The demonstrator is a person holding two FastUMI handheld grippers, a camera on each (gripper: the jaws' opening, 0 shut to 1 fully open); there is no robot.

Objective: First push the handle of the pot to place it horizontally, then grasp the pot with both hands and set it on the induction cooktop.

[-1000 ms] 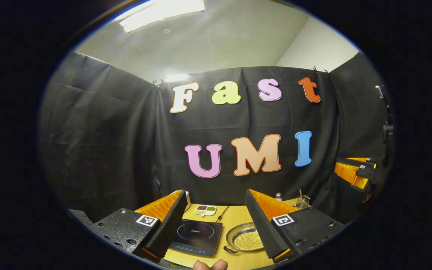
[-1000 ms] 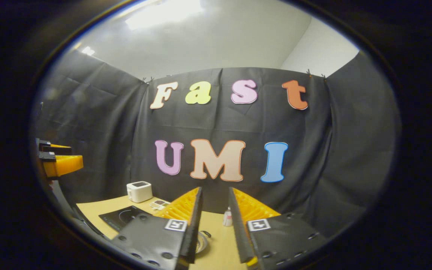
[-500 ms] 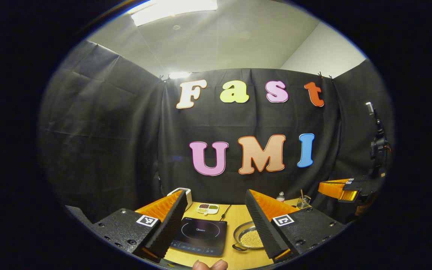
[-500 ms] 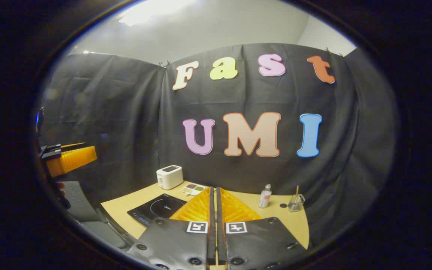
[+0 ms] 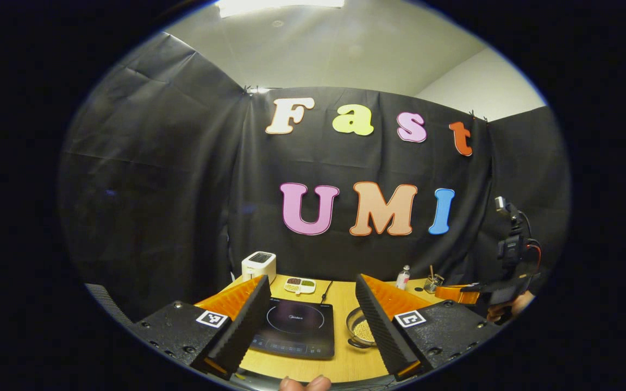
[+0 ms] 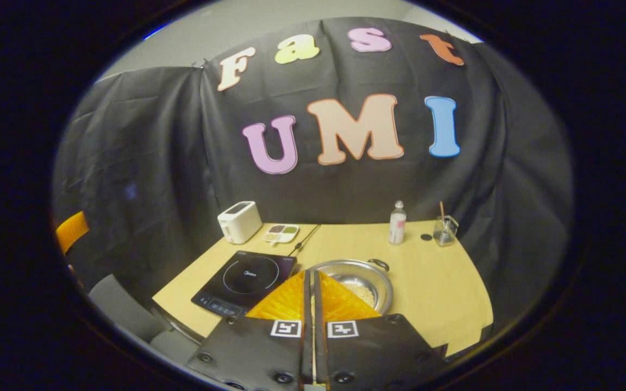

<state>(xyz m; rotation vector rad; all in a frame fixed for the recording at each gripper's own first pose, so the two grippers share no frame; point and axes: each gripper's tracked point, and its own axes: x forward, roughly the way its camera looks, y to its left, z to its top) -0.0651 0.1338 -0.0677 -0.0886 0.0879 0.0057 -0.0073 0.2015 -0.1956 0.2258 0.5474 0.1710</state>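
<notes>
A steel pot (image 6: pixel 364 276) with pale grains inside sits on the wooden table, right of the black induction cooktop (image 6: pixel 245 277). One loop handle (image 6: pixel 380 264) sticks out at its far right rim. My right gripper (image 6: pixel 311 271) is shut with nothing between its fingers, hovering above the pot's near left rim. My left gripper (image 5: pixel 311 279) is open, raised over the table's near edge, framing the cooktop (image 5: pixel 295 325). Its right finger hides part of the pot (image 5: pixel 361 328), whose near handle (image 5: pixel 353 343) shows. The right gripper (image 5: pixel 457 294) hangs at the far right.
Along the back of the table (image 6: pixel 443 288) stand a white toaster (image 6: pixel 238 221), a small divided dish (image 6: pixel 280 233), a bottle (image 6: pixel 397 222) and a glass with a stick (image 6: pixel 444 231). A cable (image 6: pixel 302 241) runs behind the cooktop. A grey chair (image 6: pixel 120 301) sits at the left.
The right gripper closed its fingers, then tipped down and came over the pot. The left gripper's view tilted down, showing more of the table; it stays open.
</notes>
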